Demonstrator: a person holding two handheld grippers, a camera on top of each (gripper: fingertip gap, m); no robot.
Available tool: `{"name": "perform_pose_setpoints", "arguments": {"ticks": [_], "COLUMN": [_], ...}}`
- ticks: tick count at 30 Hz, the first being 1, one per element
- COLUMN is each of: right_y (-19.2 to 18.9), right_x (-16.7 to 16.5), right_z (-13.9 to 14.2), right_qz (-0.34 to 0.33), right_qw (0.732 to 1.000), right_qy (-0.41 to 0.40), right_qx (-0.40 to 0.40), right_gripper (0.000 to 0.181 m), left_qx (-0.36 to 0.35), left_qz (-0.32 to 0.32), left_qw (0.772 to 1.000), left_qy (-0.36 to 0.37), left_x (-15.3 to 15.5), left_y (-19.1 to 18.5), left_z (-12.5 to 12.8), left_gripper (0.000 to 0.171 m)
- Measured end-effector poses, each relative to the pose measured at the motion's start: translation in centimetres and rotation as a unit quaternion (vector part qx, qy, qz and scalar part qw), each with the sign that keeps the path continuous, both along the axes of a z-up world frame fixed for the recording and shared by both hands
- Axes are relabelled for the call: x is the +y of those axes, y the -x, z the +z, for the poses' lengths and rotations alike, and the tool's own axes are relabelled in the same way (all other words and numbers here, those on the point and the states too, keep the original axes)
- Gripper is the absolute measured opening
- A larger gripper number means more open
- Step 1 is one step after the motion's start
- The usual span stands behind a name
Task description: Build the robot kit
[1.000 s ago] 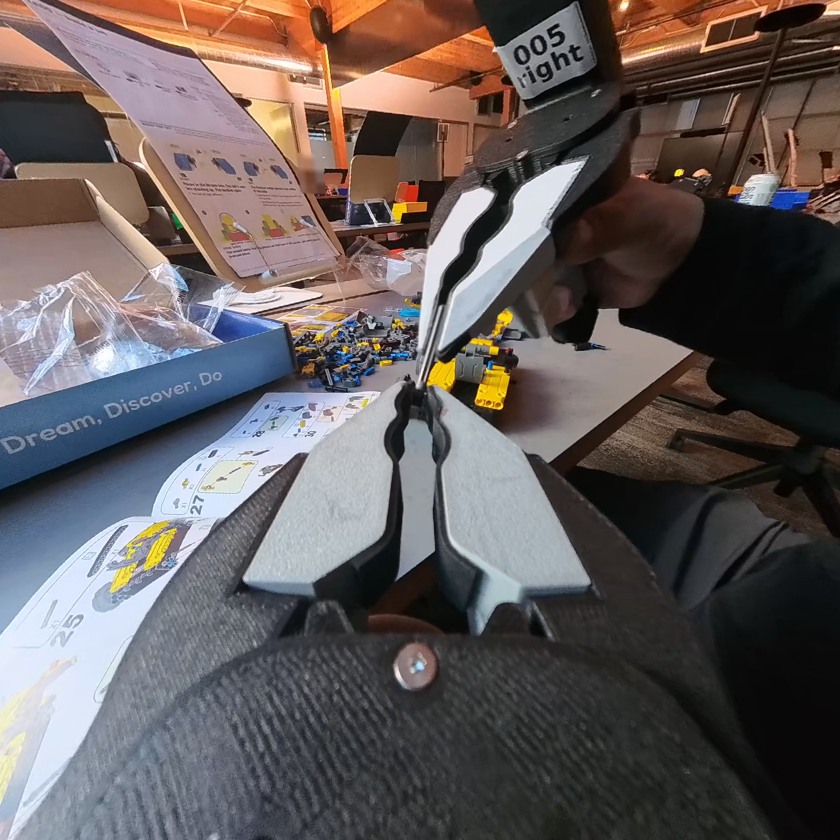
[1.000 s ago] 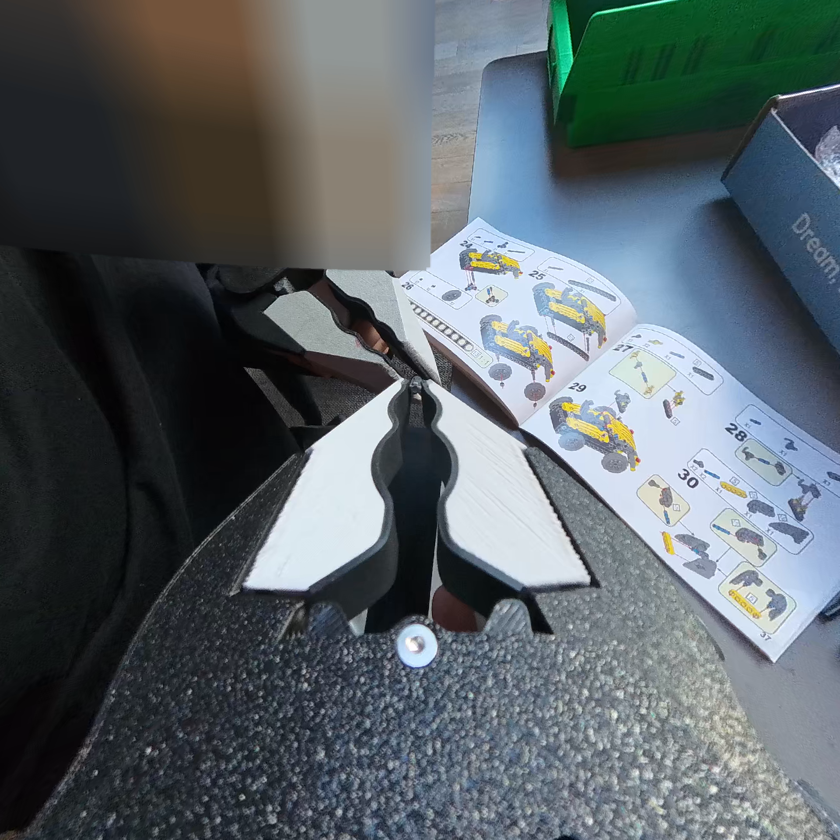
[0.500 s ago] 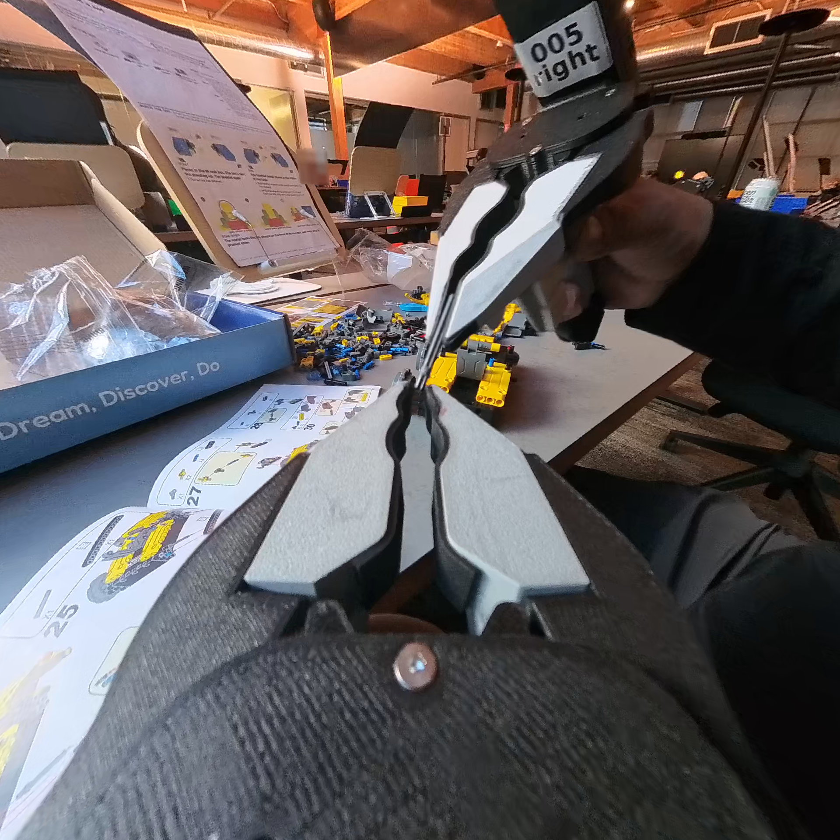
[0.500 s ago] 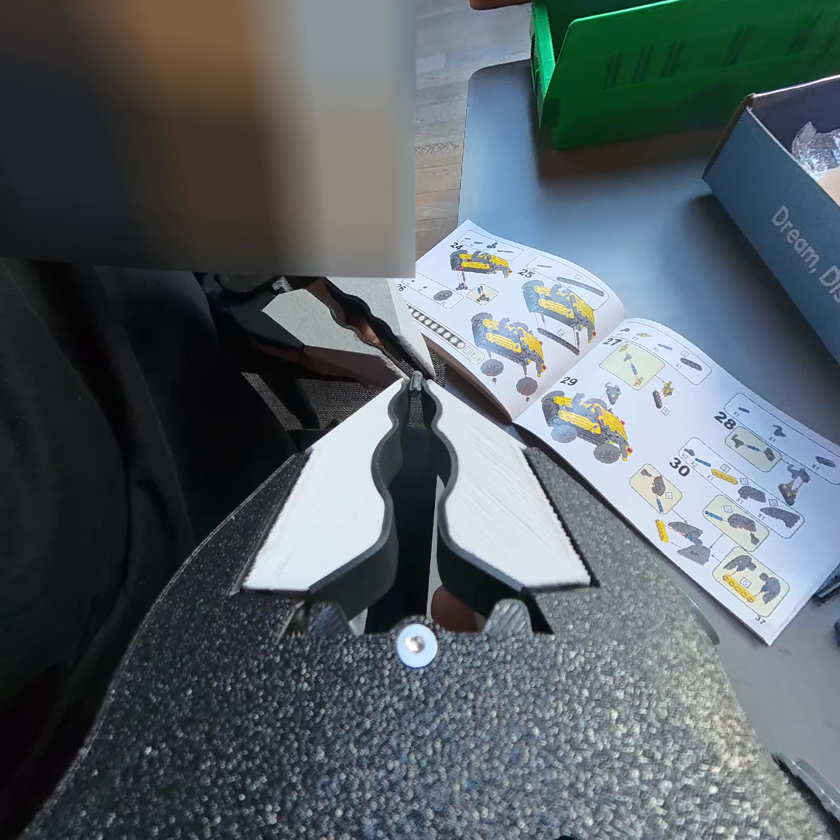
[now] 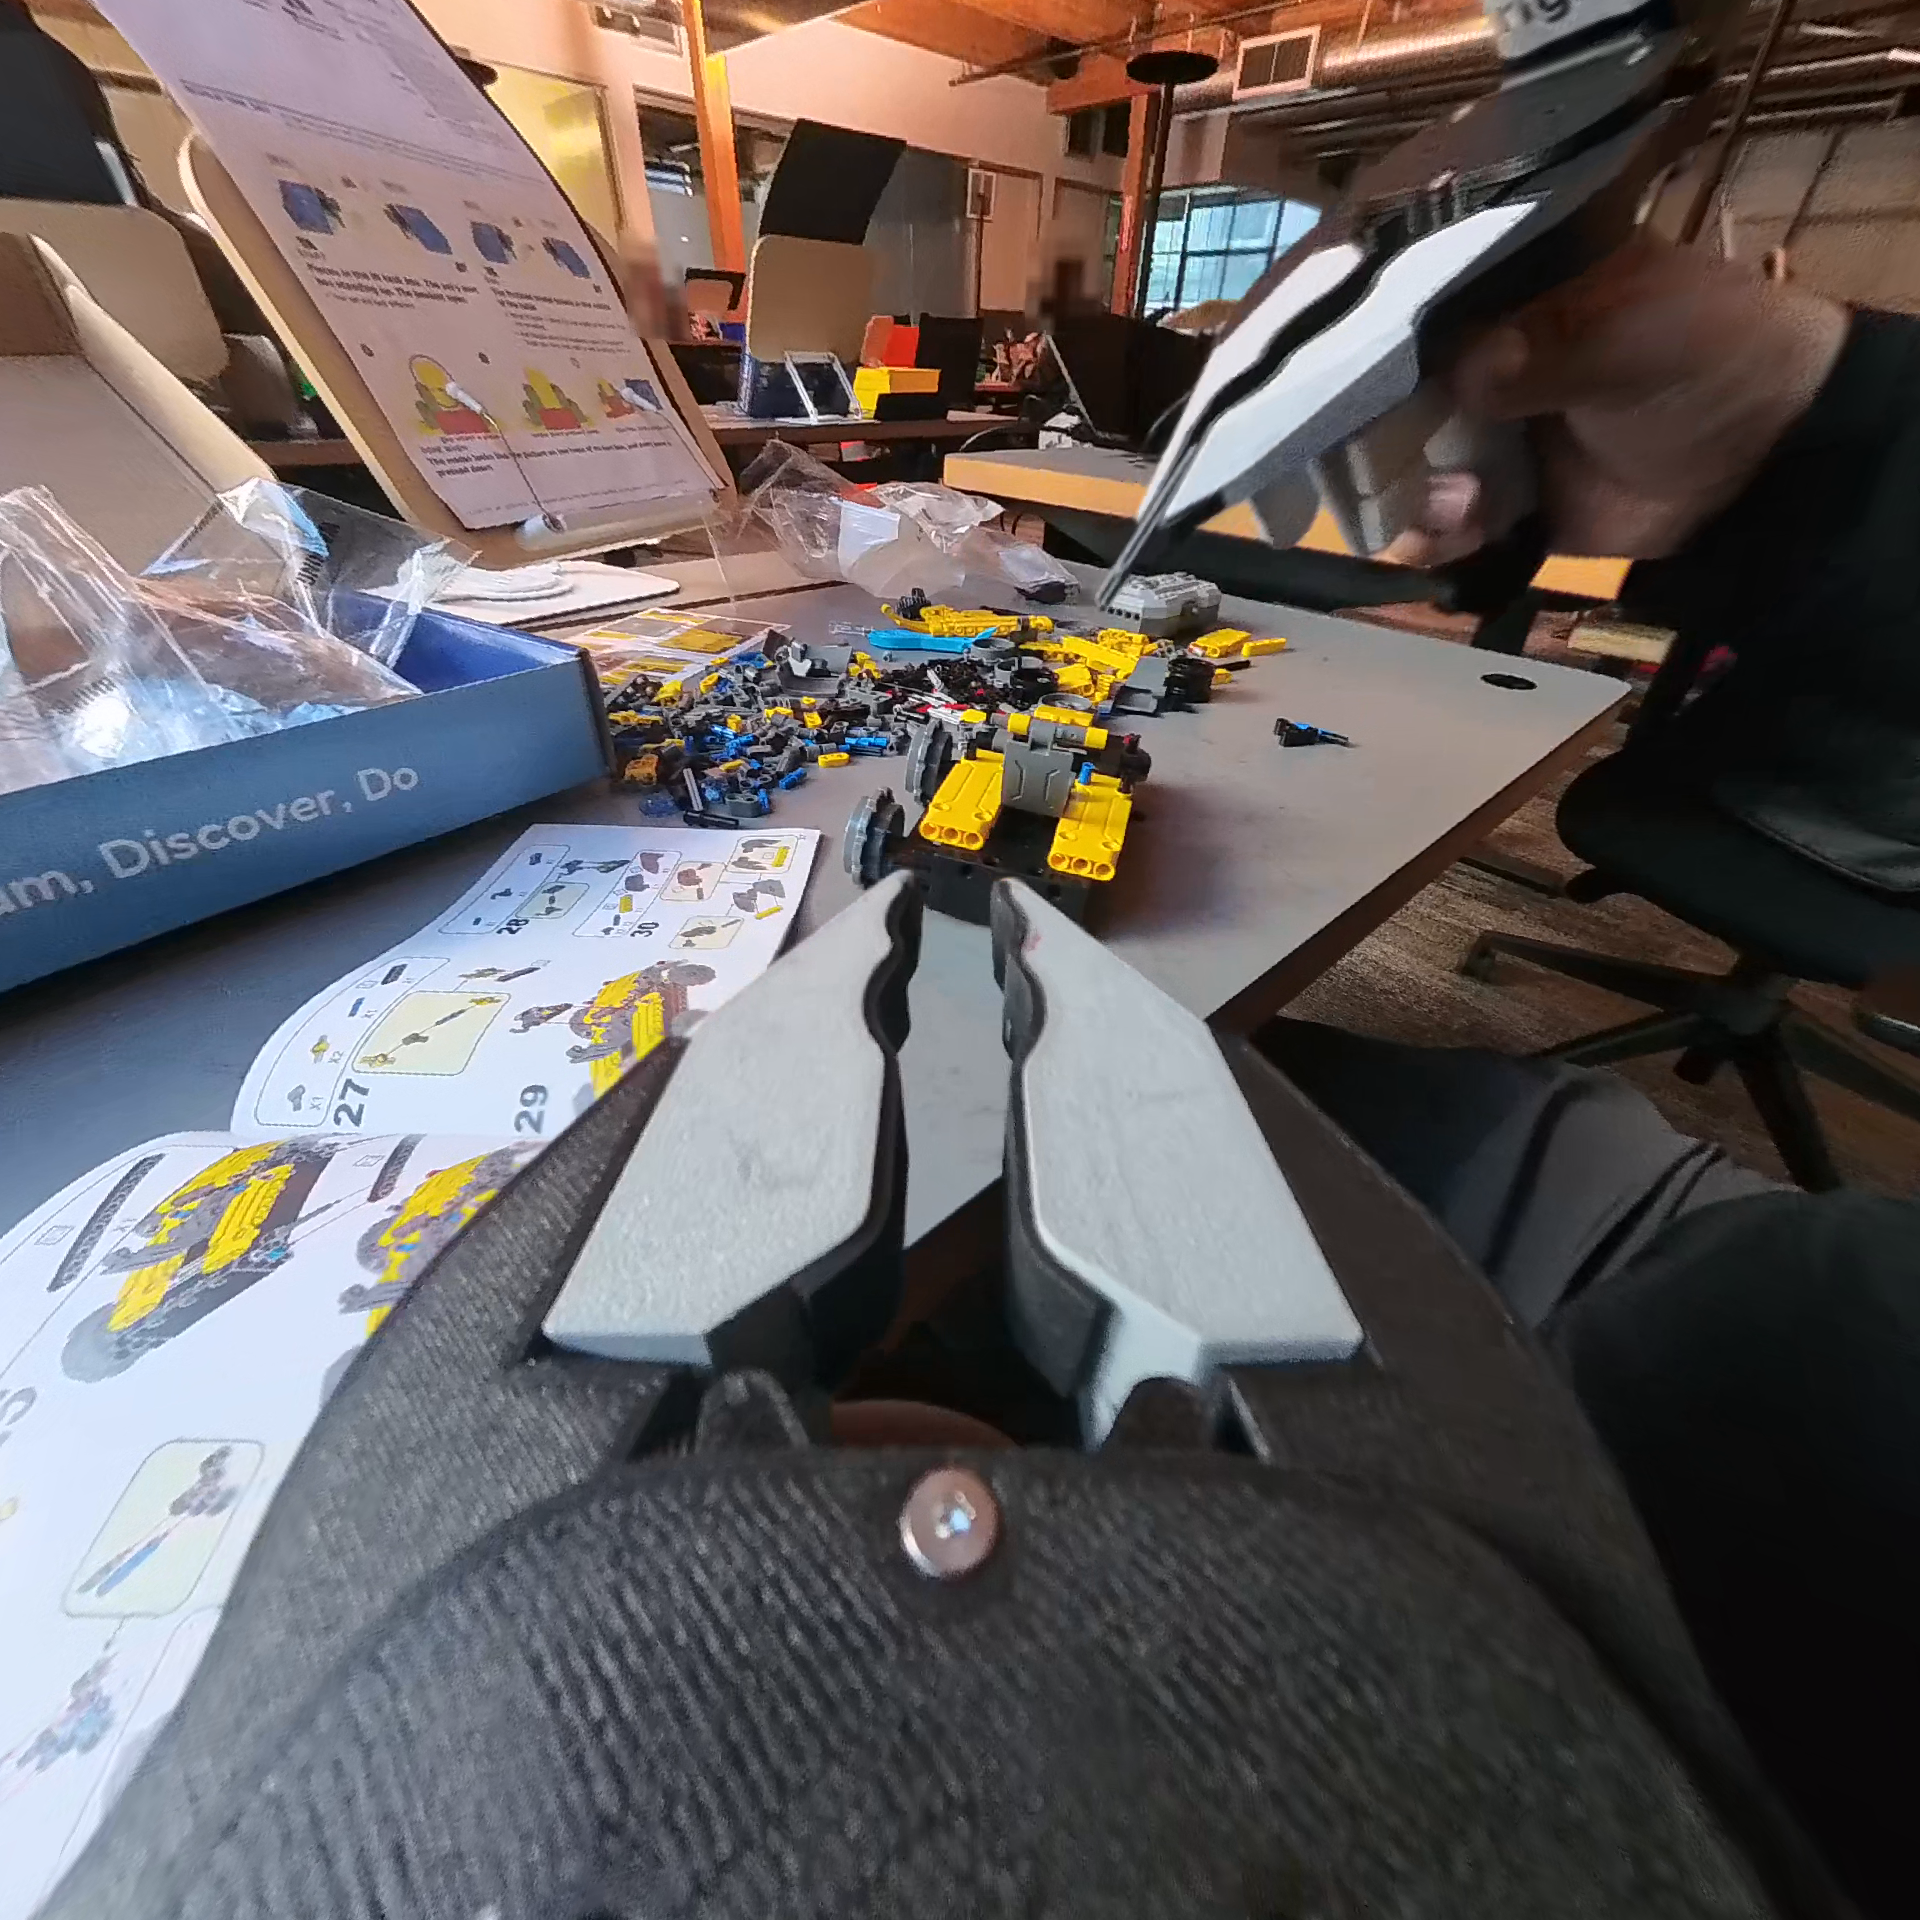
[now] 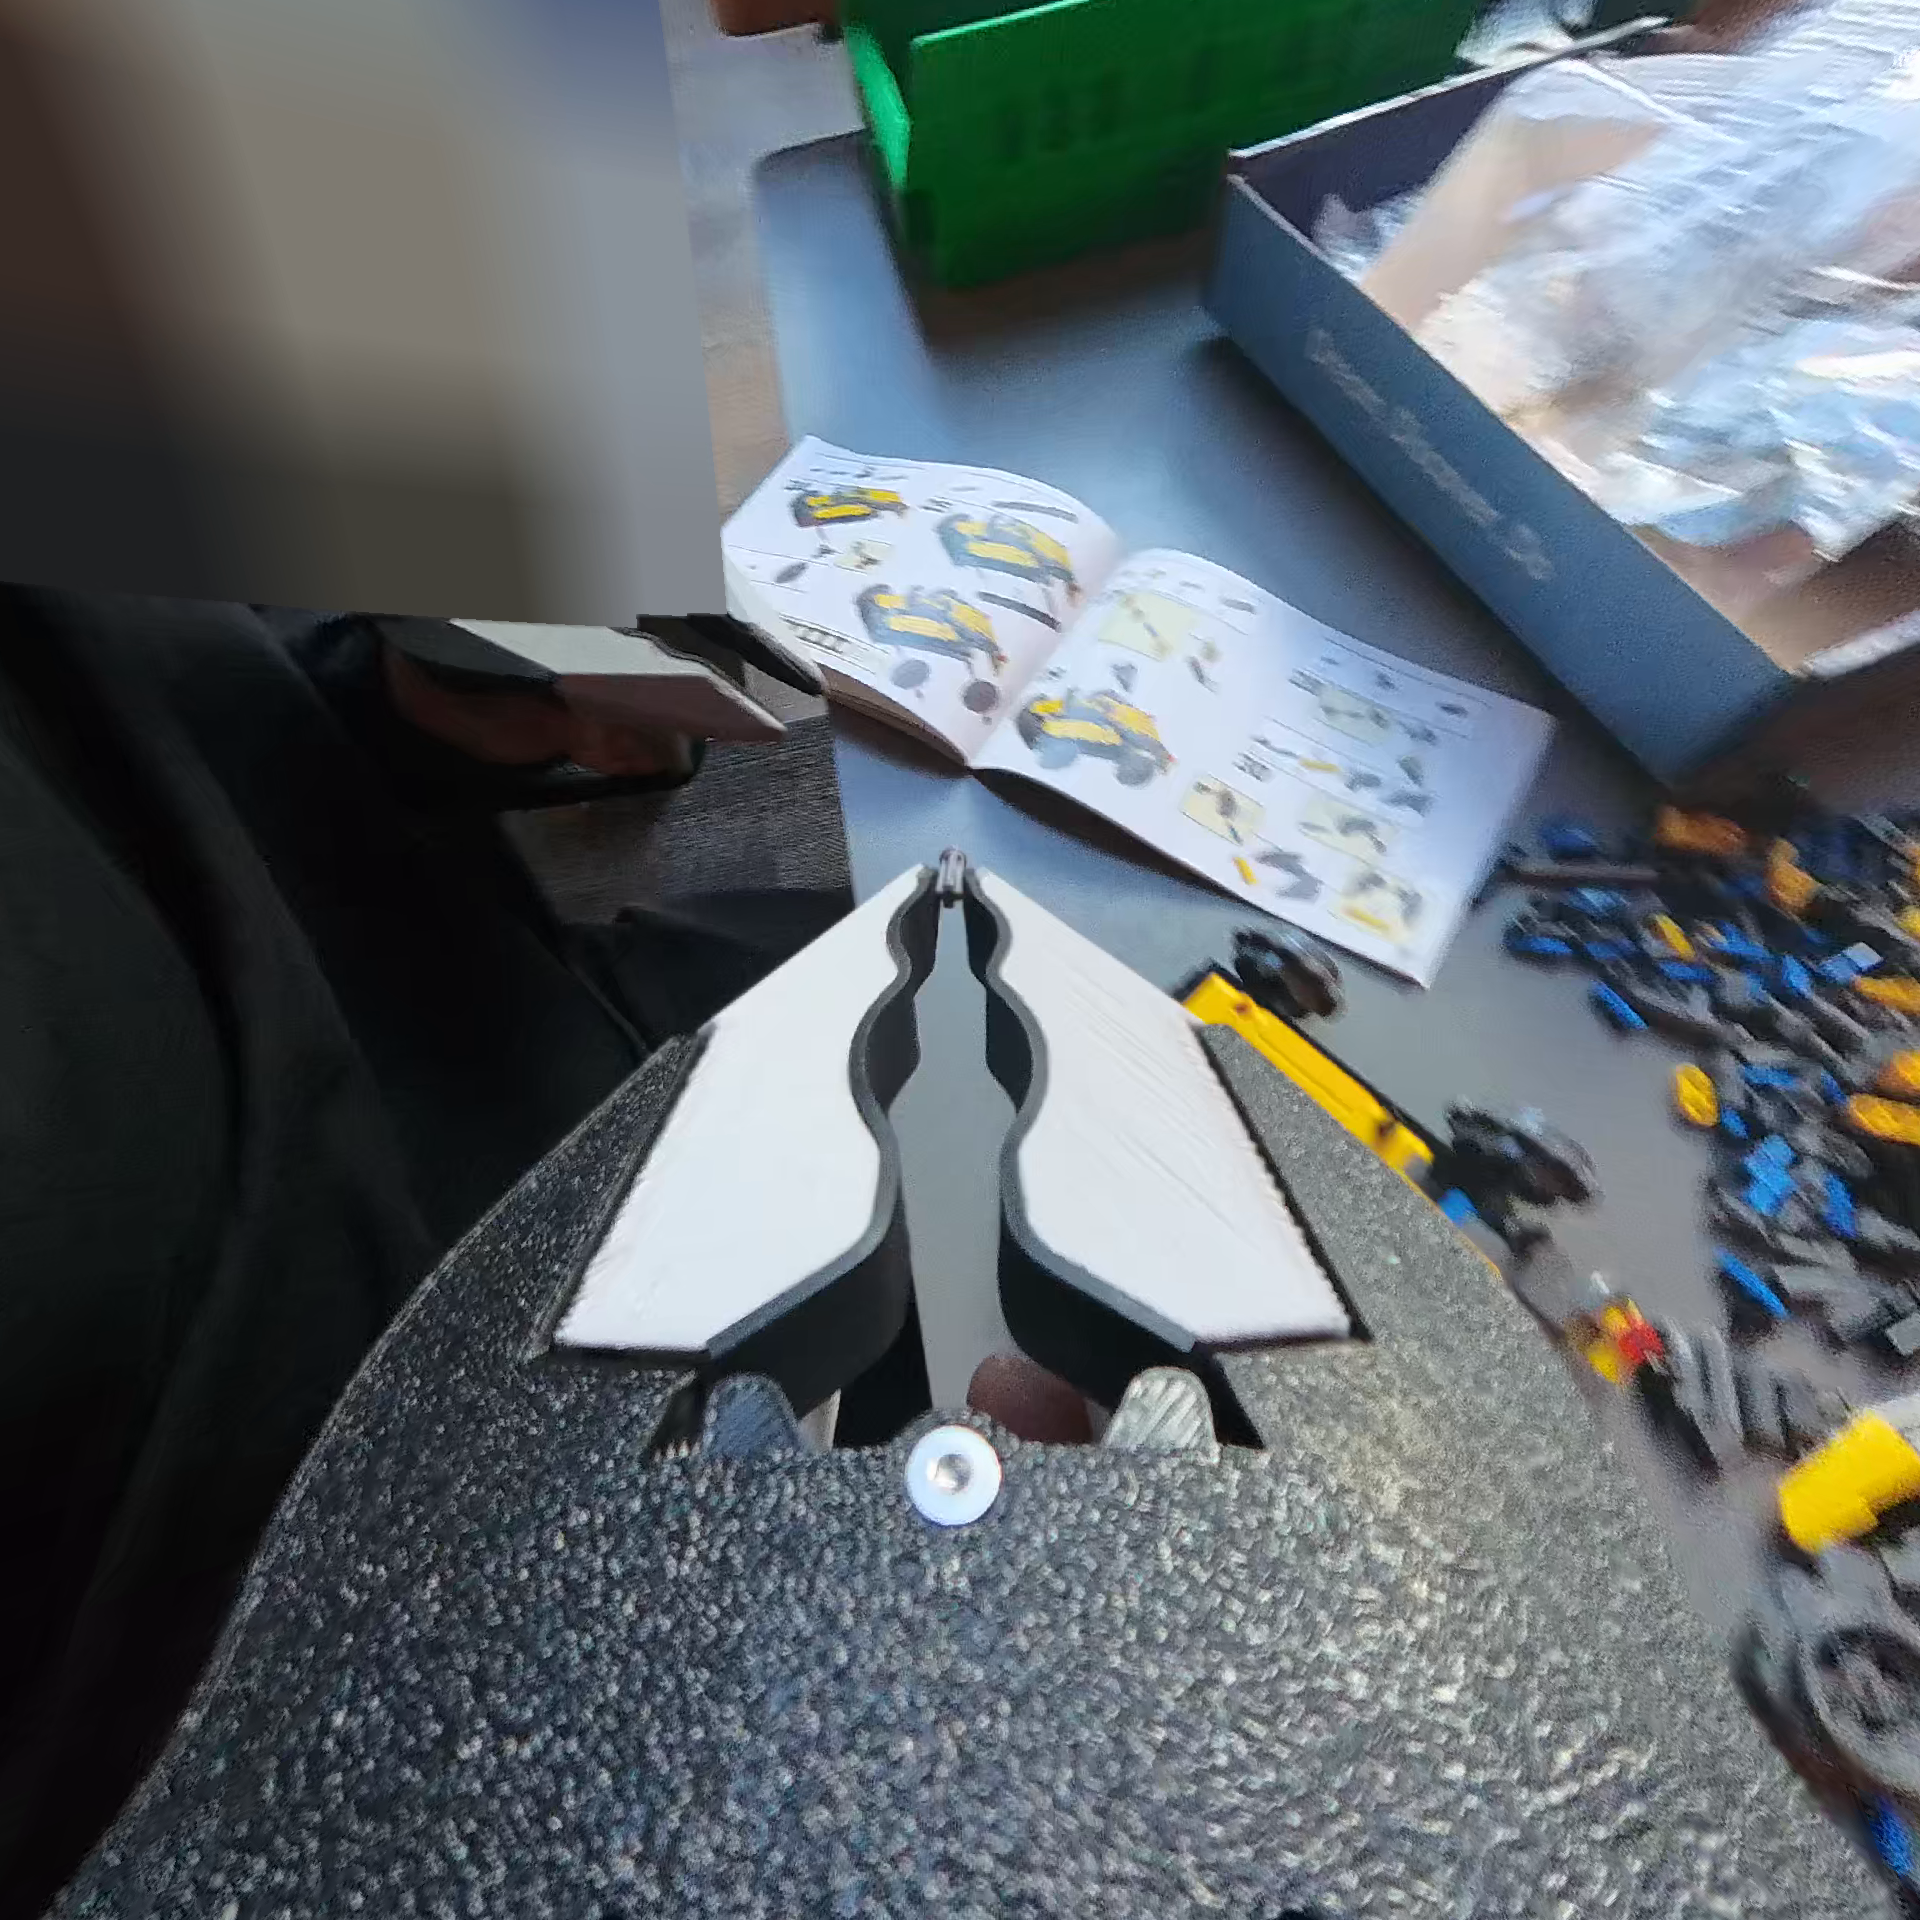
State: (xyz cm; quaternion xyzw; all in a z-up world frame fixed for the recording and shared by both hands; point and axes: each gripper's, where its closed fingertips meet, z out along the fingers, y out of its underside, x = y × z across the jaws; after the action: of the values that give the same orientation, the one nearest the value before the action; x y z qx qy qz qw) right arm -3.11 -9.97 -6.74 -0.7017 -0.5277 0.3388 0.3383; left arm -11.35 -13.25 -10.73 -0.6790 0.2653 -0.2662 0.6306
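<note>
A: Left wrist view, item one: left gripper [image 5: 954, 899], fingers parted by a narrow gap, nothing between them, held over the near edge of the grey table [image 5: 1299, 831].

B: Nearest thing?

A: A part-built yellow and black brick vehicle [image 5: 1013, 800], just beyond the fingertips, apart from them. Behind it, a loose pile of small bricks [image 5: 831, 707] in blue, grey, black and yellow. To the left, an open instruction booklet [image 5: 468, 997] lying flat, partly under the gripper's body. Farther left, a blue cardboard box [image 5: 312, 790] holding crumpled clear plastic bags [image 5: 156, 644]. A propped instruction sheet [image 5: 436, 260] stands behind the box.

B: And the other gripper?

A: Right gripper [image 5: 1117, 587], raised at upper right in a person's hand [image 5: 1621, 416], blurred, tips pointing down near a grey block at the pile's far edge; contact cannot be told.

B: Right wrist view?

A: Right gripper [image 6: 949, 883], fingers drawn together on a small dark pin [image 6: 949, 864] pinched at the very tips, held in the air above the table edge. Left gripper [image 6: 727, 665] lies to the left, by the booklet [image 6: 1143, 686]. The box [image 6: 1507, 499] sits beyond it, a green bin [image 6: 1091, 125] at the far end, bricks [image 6: 1766, 1039] to the right, blurred, with the vehicle [image 6: 1330, 1081] just right of the fingers.
</note>
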Motion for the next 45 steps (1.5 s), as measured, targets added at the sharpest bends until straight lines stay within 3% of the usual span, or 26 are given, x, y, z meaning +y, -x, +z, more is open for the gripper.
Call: {"name": "perform_pose_setpoints", "arguments": {"ticks": [6, 10, 16, 22, 30, 36, 45], "right_y": [-8.0, -12.1, -15.3, -16.1, -16.8, -17.1, -17.7], "right_x": [3.3, 3.9, 4.2, 4.4, 5.5, 5.2, 6.1], "right_z": [-1.1, -4.4, -9.3, -13.1, -12.8, -10.2, -7.5], "right_qz": [-0.142, -0.195, -0.216, -0.188, -0.208, -0.239, -0.294], "right_qw": [0.988, 0.976, 0.956, 0.931, 0.932, 0.949, 0.949], "right_qy": [-0.053, -0.075, -0.128, -0.180, -0.167, -0.132, -0.103], "right_qx": [-0.018, -0.060, -0.149, -0.255, -0.247, -0.158, -0.048], "right_gripper": [0.004, 0.004, 0.004, 0.004, 0.016, 0.021, 0.025], "left_qx": [0.015, 0.026, 0.035, 0.038, 0.039, 0.038, 0.041], "left_qz": [-0.015, -0.022, -0.022, -0.024, -0.030, -0.037, -0.039], "left_qw": [1.000, 0.999, 0.999, 0.999, 0.999, 0.998, 0.998], "left_qy": [0.003, 0.010, 0.010, 0.011, 0.015, 0.019, 0.019], "left_x": [-0.5, -0.7, -0.7, -0.6, -0.7, -0.9, -0.9], "left_y": [-1.1, -1.7, -1.9, -1.9, -2.0, -2.2, -2.4], "left_z": [-0.7, -1.3, -1.7, -1.9, -1.9, -2.0, -2.1], "left_gripper": [0.009, 0.009, 0.009, 0.009, 0.008, 0.008, 0.008]}}
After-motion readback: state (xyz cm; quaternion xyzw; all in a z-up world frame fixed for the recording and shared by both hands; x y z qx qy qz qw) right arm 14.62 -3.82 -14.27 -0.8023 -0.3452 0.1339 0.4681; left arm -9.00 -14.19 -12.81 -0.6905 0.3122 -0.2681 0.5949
